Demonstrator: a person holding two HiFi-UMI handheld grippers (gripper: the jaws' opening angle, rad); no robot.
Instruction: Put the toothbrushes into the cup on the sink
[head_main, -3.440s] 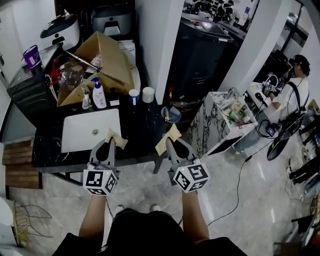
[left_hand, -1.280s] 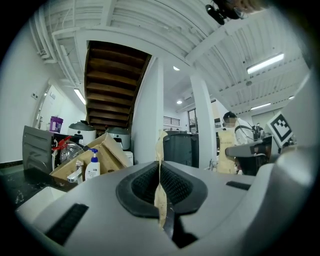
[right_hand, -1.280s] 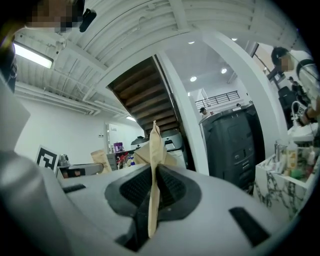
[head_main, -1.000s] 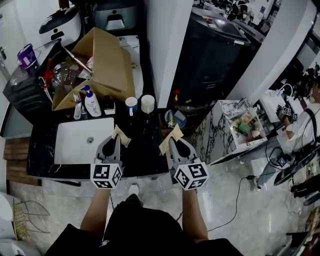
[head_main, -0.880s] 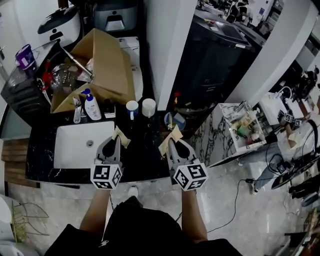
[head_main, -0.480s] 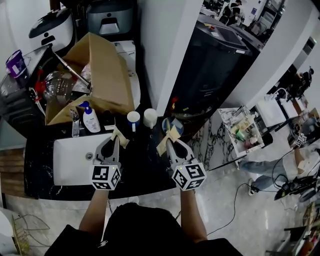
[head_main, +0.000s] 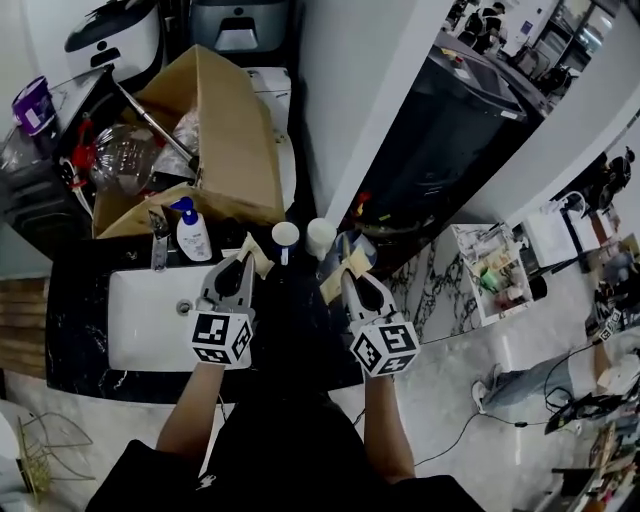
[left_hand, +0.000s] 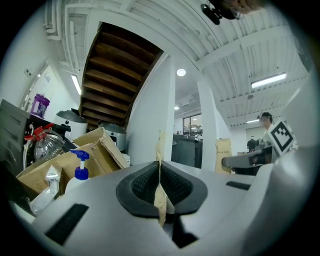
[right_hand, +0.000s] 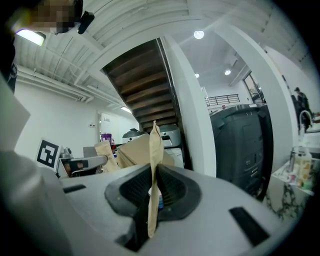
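Note:
Two cups stand on the black counter behind the sink: a white cup with a blue mark (head_main: 285, 236) and a plain white cup (head_main: 321, 233). My left gripper (head_main: 244, 263) is shut on a flat tan paper packet (head_main: 259, 256) that sticks out just left of the marked cup. In the left gripper view the packet (left_hand: 160, 165) stands on edge between the pads. My right gripper (head_main: 349, 276) is shut on a second tan packet (head_main: 344, 266), just in front of the plain cup. That packet (right_hand: 153, 165) rises upright between the jaws in the right gripper view.
A white sink basin (head_main: 150, 320) is set in the black counter (head_main: 290, 340), with a tap (head_main: 159, 232) and a pump soap bottle (head_main: 192, 234) behind it. An open cardboard box (head_main: 215, 130) fills the back. A white pillar (head_main: 360, 90) stands to the right.
Both grippers have moved forward over the counter toward the two cups, each still holding its packet. The head view has shifted closer to the sink.

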